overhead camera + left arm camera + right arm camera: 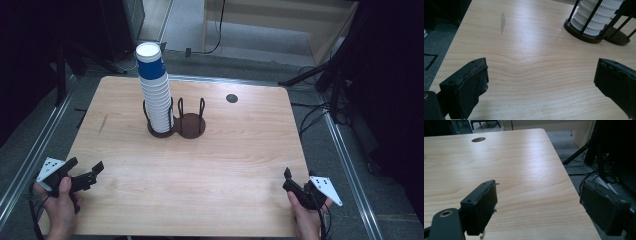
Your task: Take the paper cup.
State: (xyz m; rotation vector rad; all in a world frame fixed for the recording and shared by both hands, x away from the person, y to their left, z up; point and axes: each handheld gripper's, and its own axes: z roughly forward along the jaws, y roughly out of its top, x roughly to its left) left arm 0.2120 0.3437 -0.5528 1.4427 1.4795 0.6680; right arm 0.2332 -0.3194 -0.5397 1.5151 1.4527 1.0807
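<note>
A tall stack of paper cups [155, 95], white with a blue band on the top cup, stands in the left ring of a dark two-ring wire holder [192, 127] at the back middle of the wooden table [200, 180]. The holder's right ring is empty. My left gripper [86, 164] hovers at the table's near left corner, open, nothing between its jaws. In the left gripper view the left gripper [541, 70] faces the cup stack [596, 15] from far off. My right gripper [300, 176] sits at the near right corner. The right gripper view shows the right gripper [537, 190] open over bare wood.
A round cable hole [231, 98] lies in the tabletop behind and right of the holder, and the hole [478, 139] appears far ahead in the right gripper view. Dark stands and cables crowd the floor right of the table. A faint grey smudge [502, 22] marks the wood.
</note>
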